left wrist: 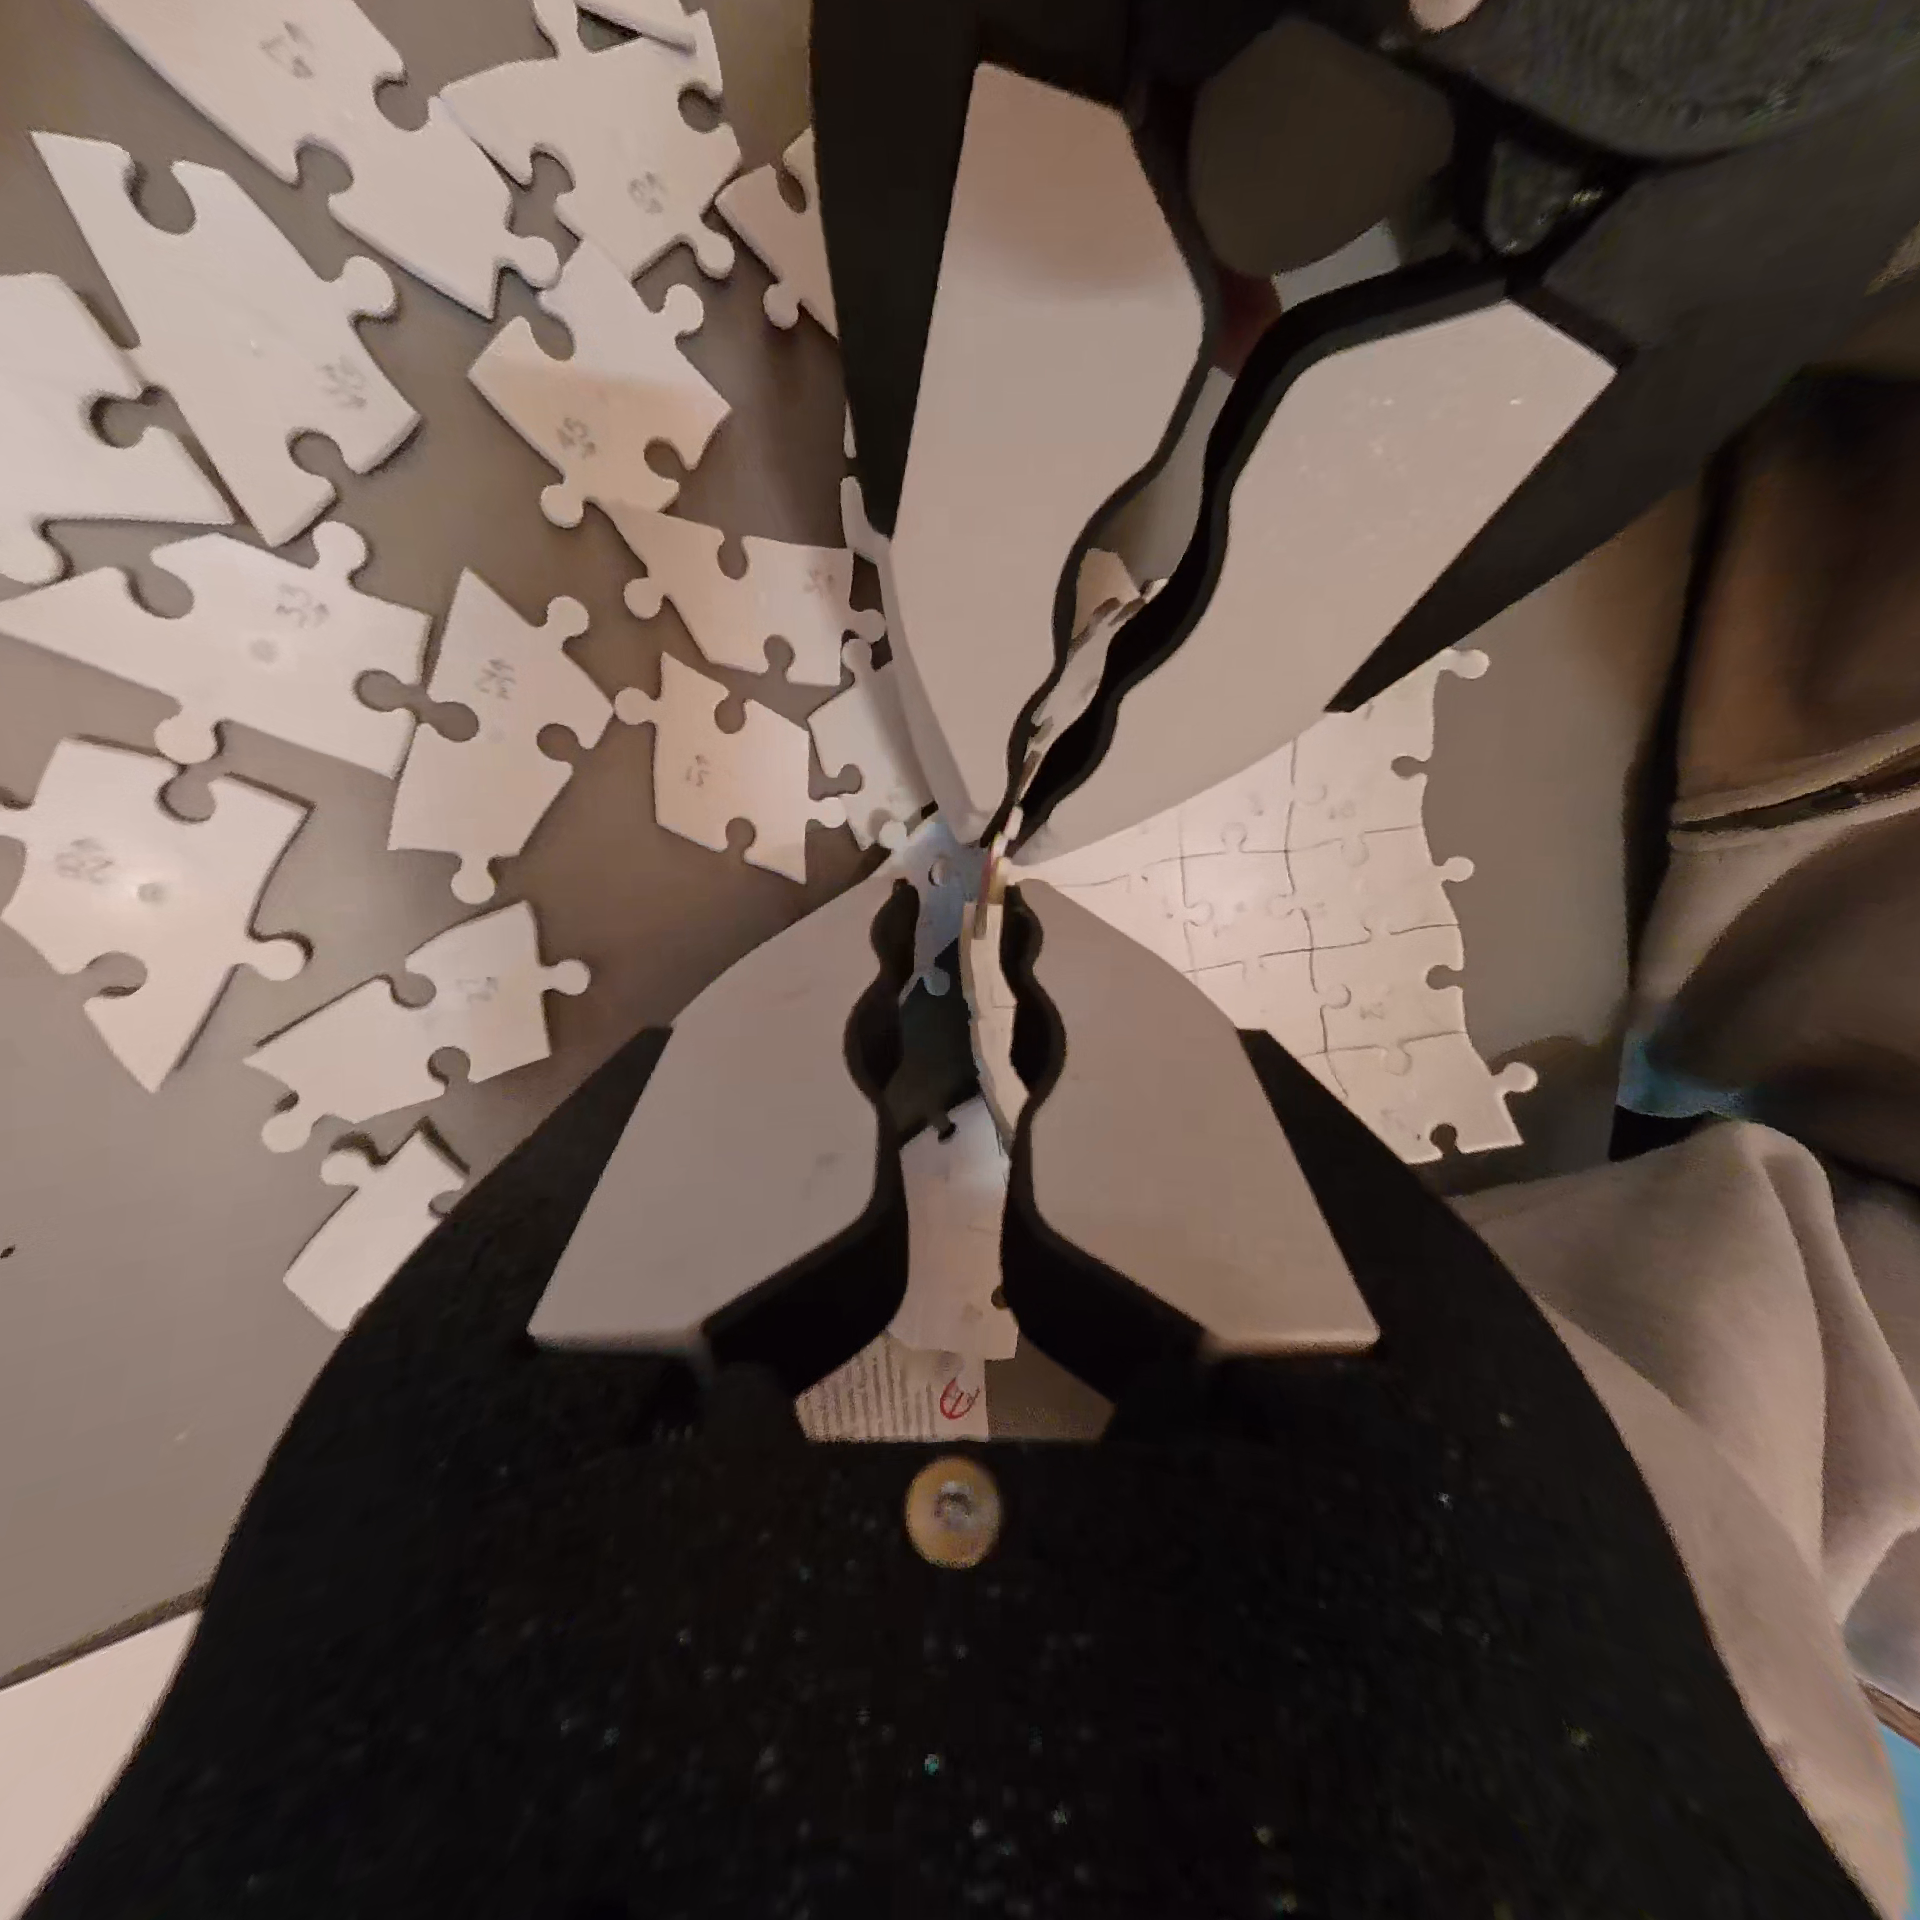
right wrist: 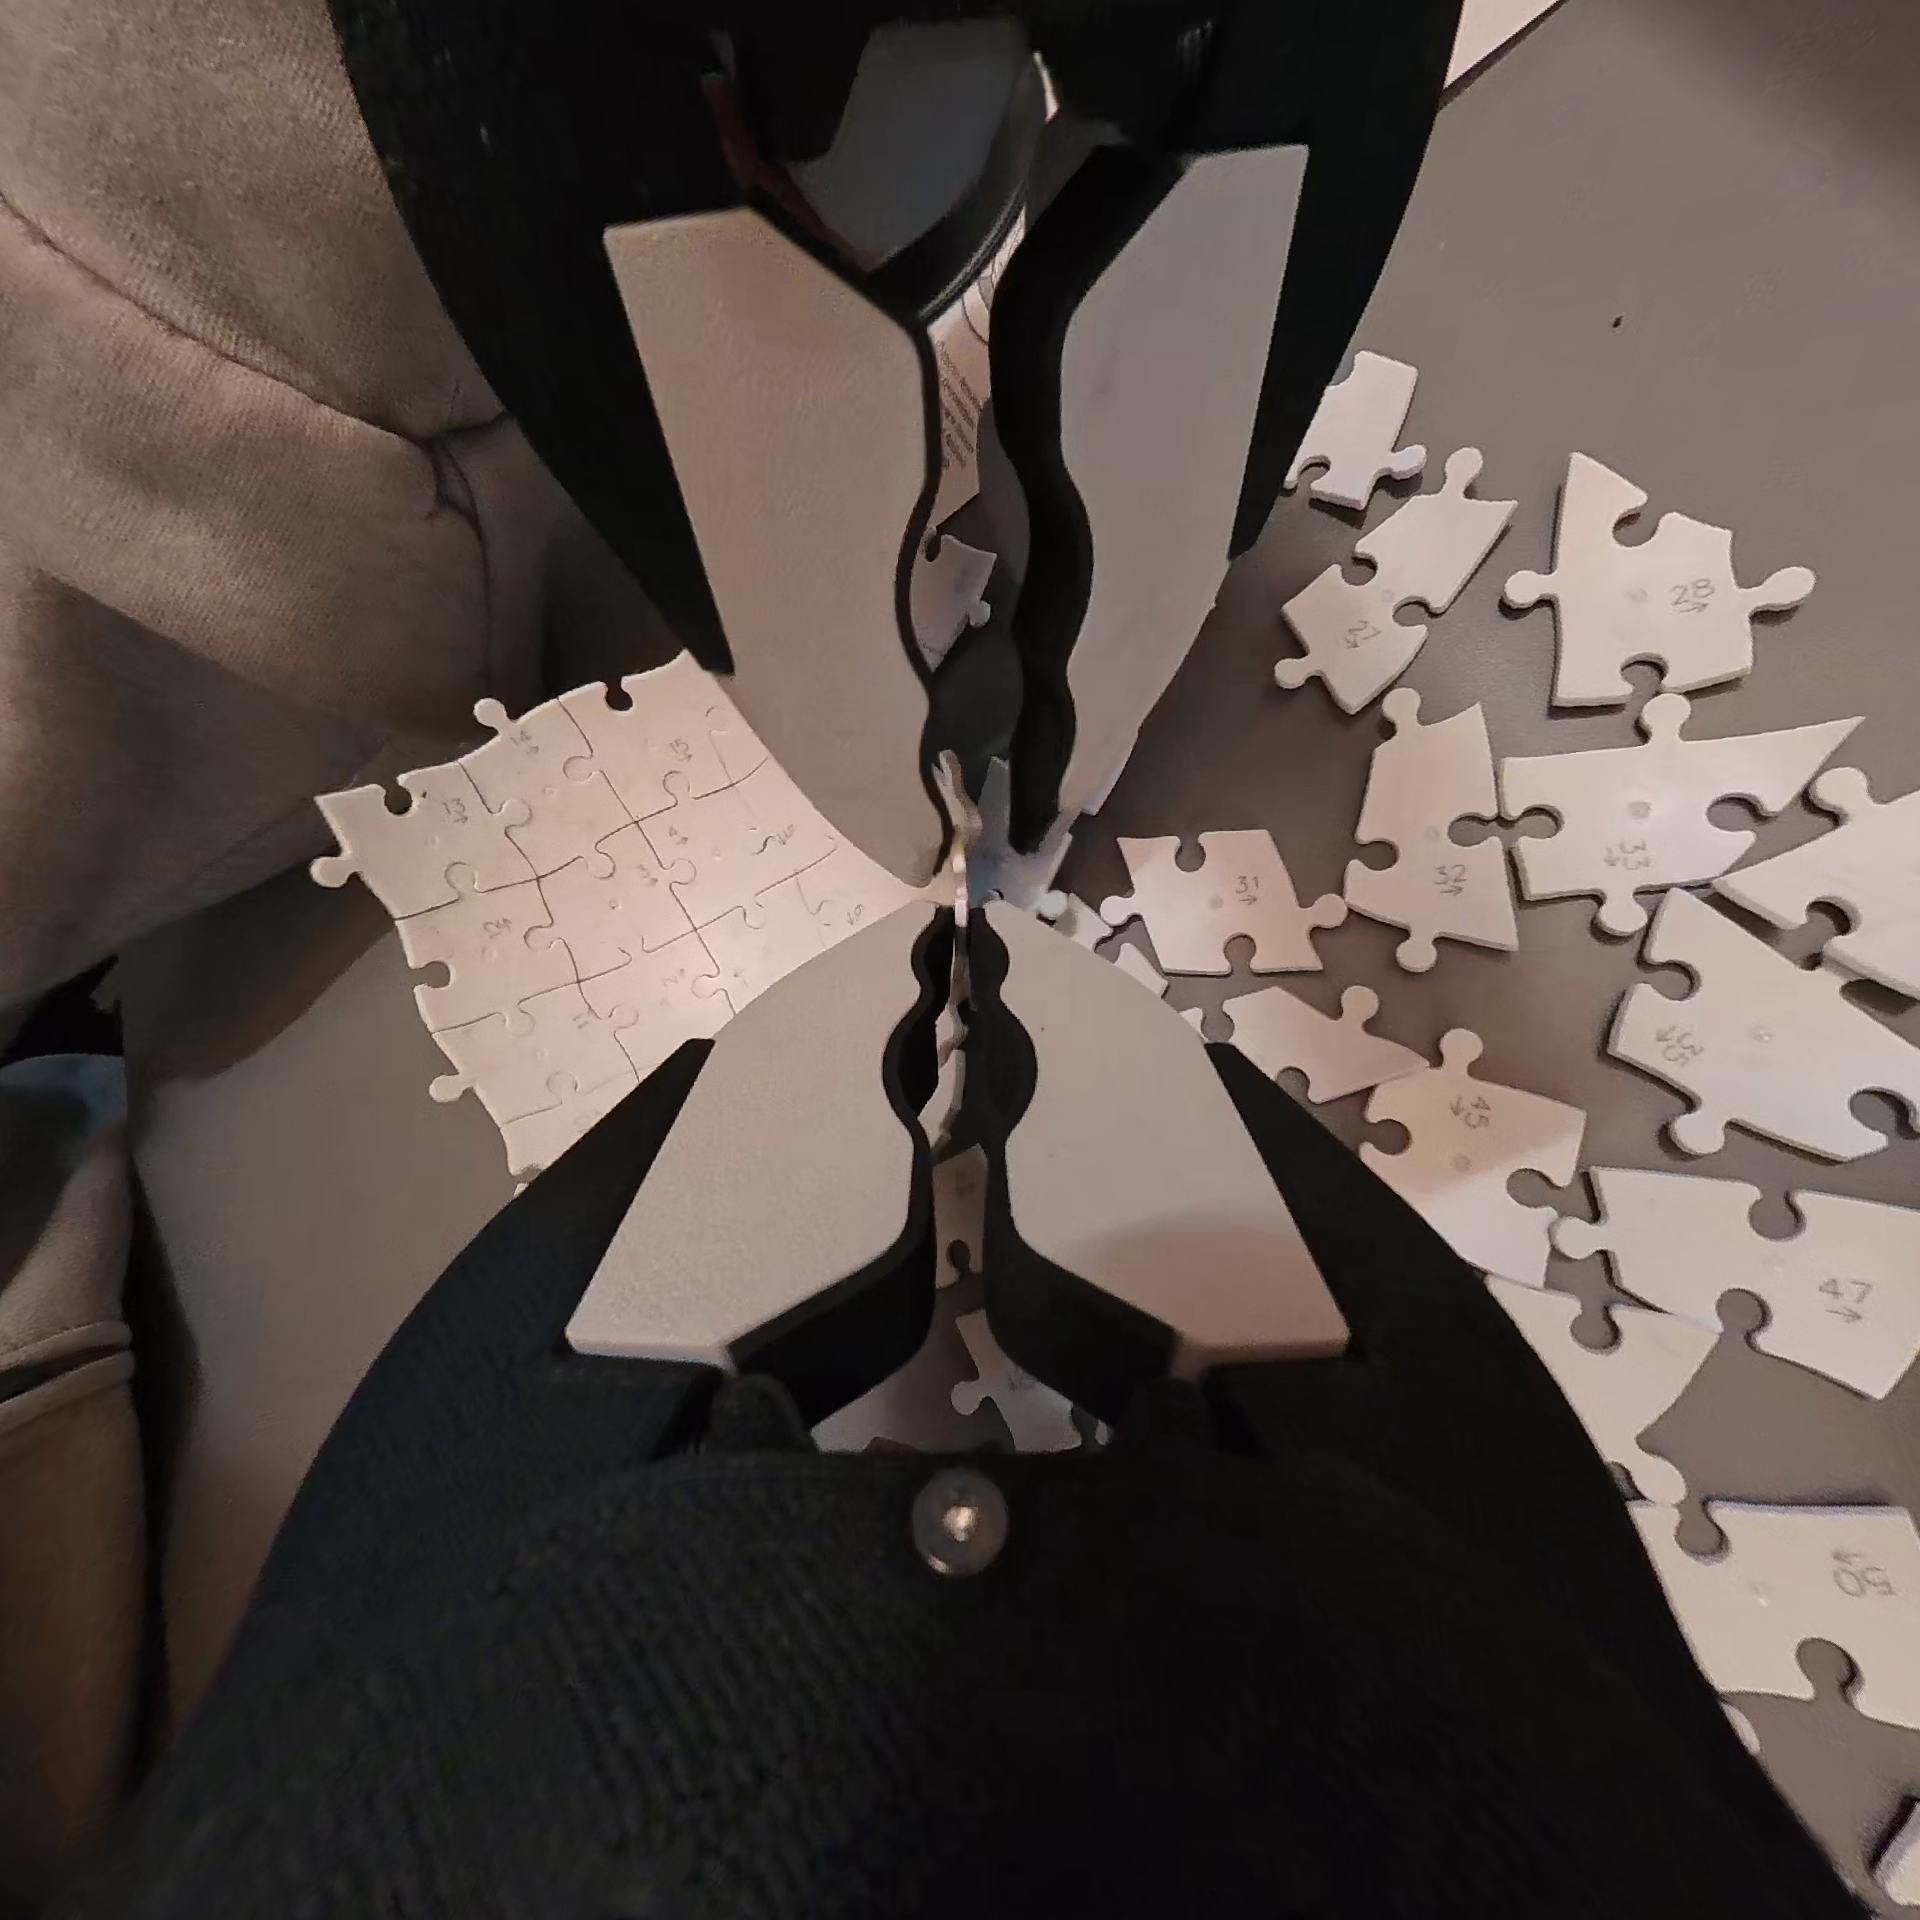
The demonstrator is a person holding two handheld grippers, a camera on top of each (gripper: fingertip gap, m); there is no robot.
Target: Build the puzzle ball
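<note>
Both grippers face each other, tips almost touching, above the grey table (left wrist: 114,1299). My left gripper (left wrist: 987,899) is shut on a thin white puzzle piece (left wrist: 987,1039) seen edge-on. My right gripper (right wrist: 964,914) is shut on another white piece (right wrist: 961,935), also edge-on. The right gripper (left wrist: 1003,831) comes in from the top of the left wrist view with its piece (left wrist: 1091,613); the left gripper (right wrist: 977,821) does the same in the right wrist view. The two pieces meet at the tips. A joined, curved section of several numbered pieces (left wrist: 1340,935) (right wrist: 582,883) lies just behind.
Several loose white numbered pieces (left wrist: 312,675) (right wrist: 1662,831) are scattered over the table beside the grippers. Grey fabric (left wrist: 1766,779) (right wrist: 208,416) borders the table on the joined section's side. A printed paper sheet (left wrist: 894,1397) lies under the left gripper. Left and right tips are no more than a few centimetres apart.
</note>
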